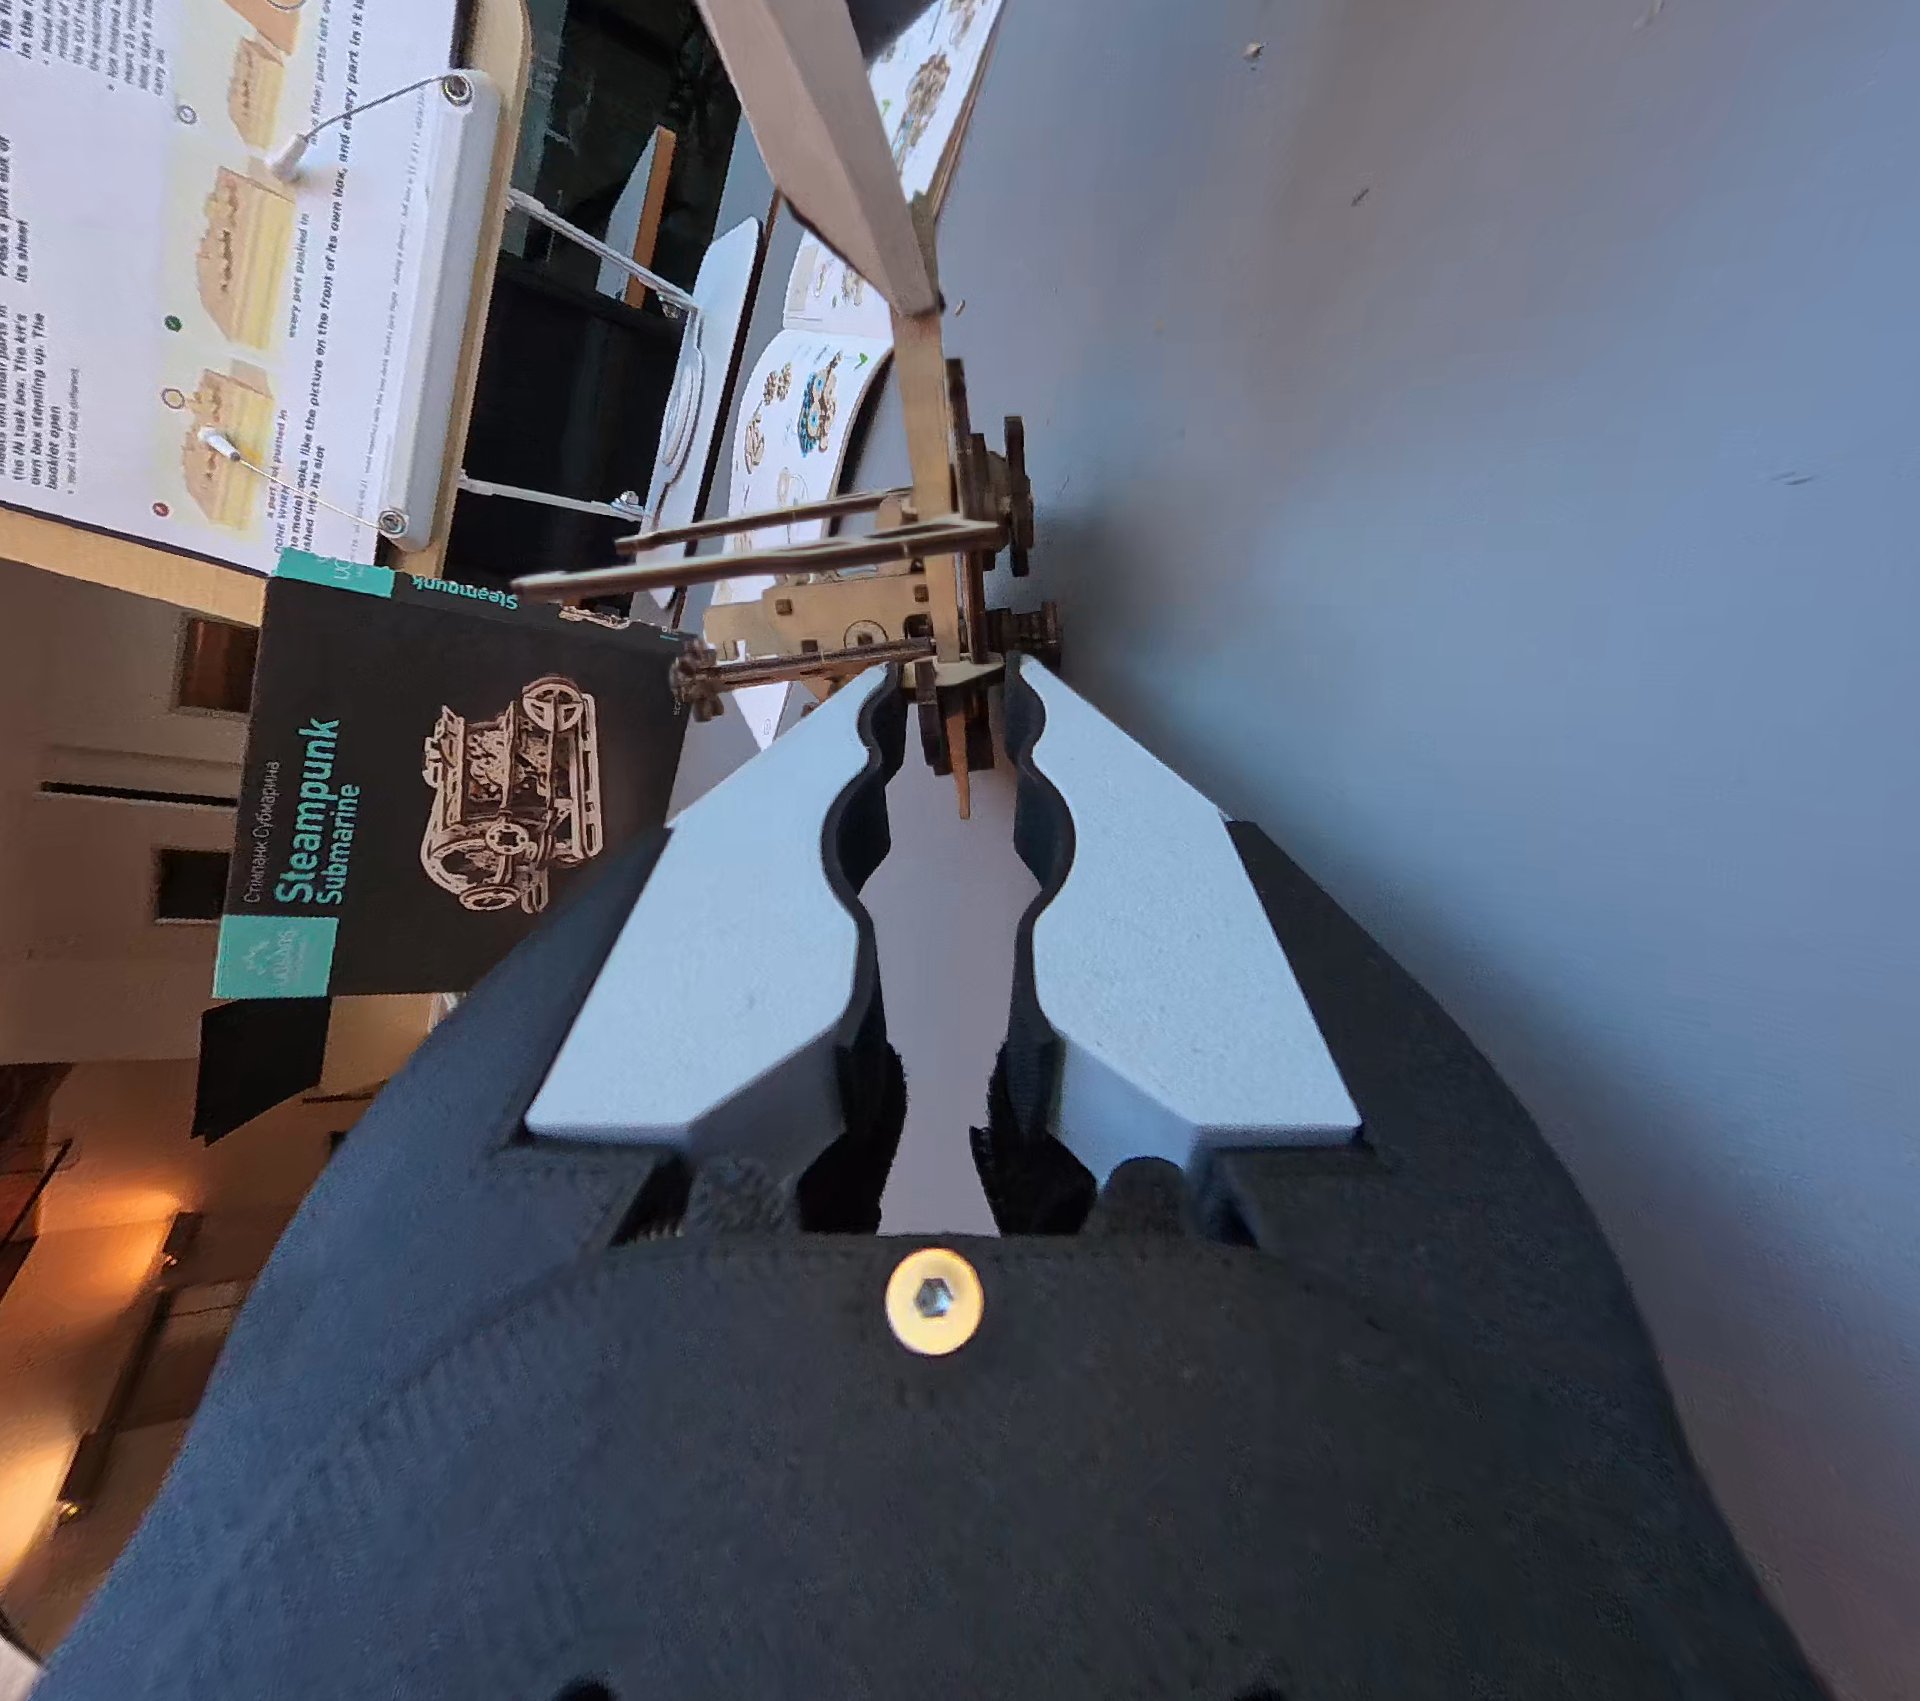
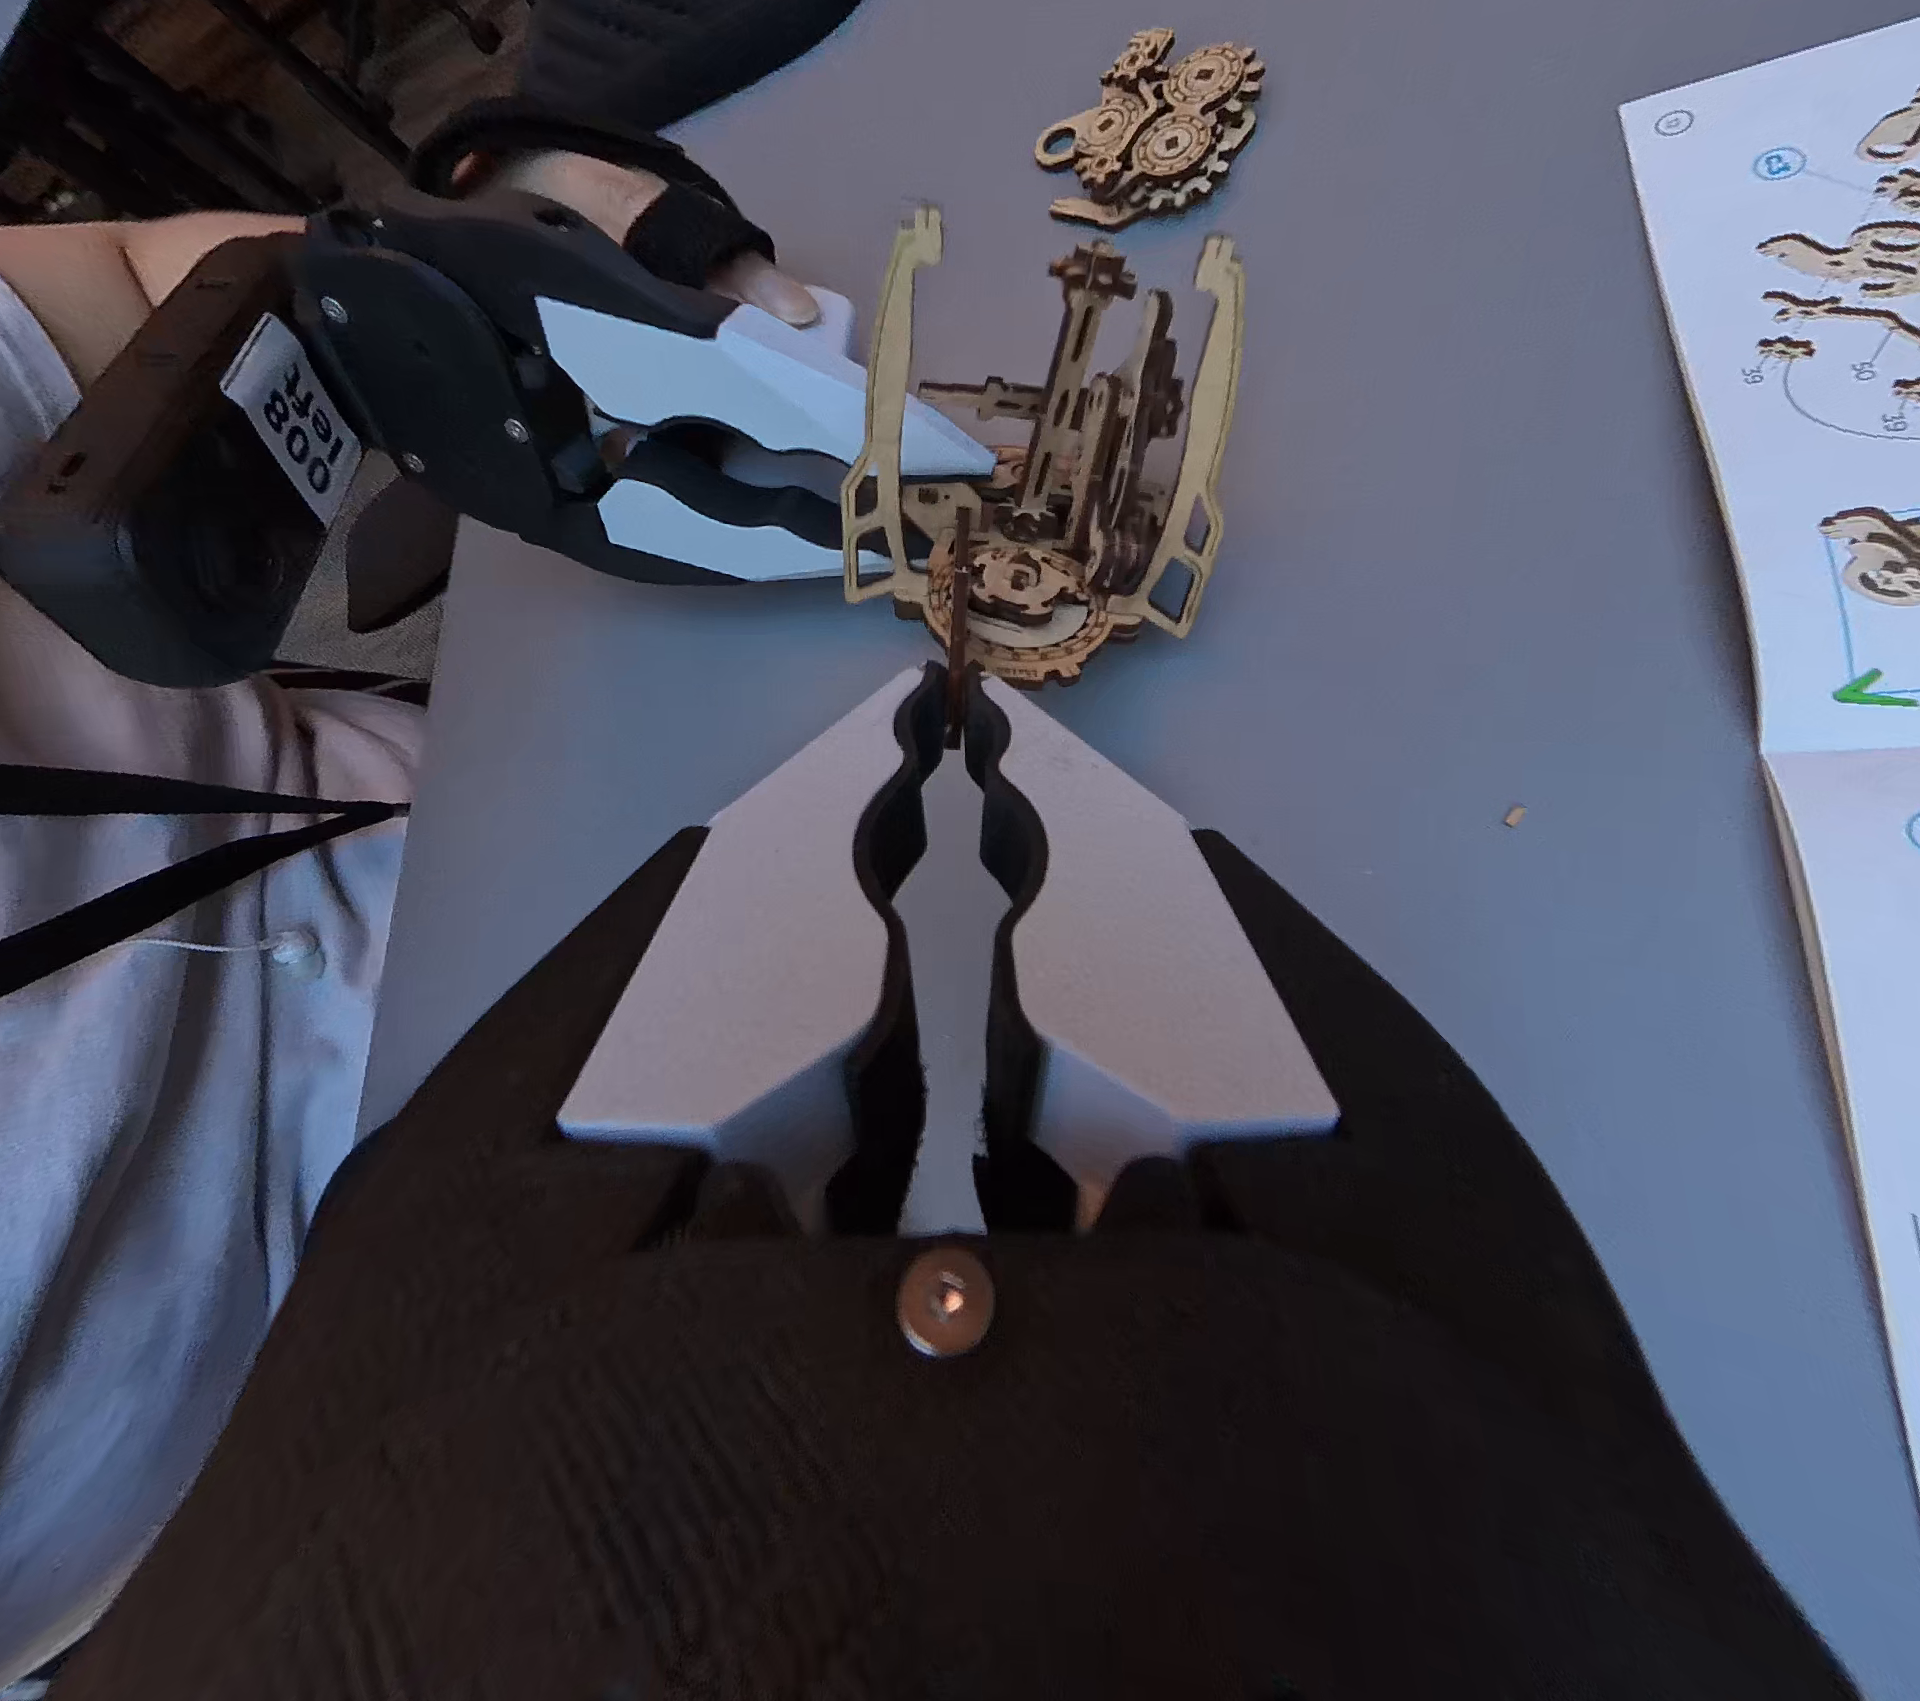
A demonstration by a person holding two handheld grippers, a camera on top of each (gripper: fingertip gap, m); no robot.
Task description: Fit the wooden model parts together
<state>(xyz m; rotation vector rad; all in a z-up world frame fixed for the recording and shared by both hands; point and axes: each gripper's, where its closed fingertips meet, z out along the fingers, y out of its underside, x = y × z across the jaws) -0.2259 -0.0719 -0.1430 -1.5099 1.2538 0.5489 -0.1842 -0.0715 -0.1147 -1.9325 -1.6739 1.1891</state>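
While we count, one partly built wooden model [image 2: 1039, 498] stands on the grey table [image 2: 1455, 508], with two tall curved side frames rising from a round geared base. A second, smaller gear cluster [image 2: 1153, 129] lies flat on the table just beyond it, apart from it; we make out three toothed wheels in it.

Two grippers show. The right gripper [image 2: 951, 711] has its jaws nearly closed and pinches one thin dark wooden strip [image 2: 958, 612], held upright, its far end at the model's round base. The left gripper [image 2: 914, 524] comes in from the side, jaws a modest gap apart around the near side frame's lower part; in its own view [image 1: 951, 706] the model's [image 1: 935, 550] edge sits between the tips, but we cannot tell whether the pads press it. A gloved hand [image 2: 623, 217] holds that gripper, and a white sticker with writing sits on its body.

Printed items: one open instruction booklet [image 2: 1787, 425] beside the model, one dark kit box [image 1: 436, 778] with a model drawing and teal lettering, and one instruction sheet [image 1: 208, 197] on a wooden board. A few wood crumbs [image 2: 1515, 814] dot the table.
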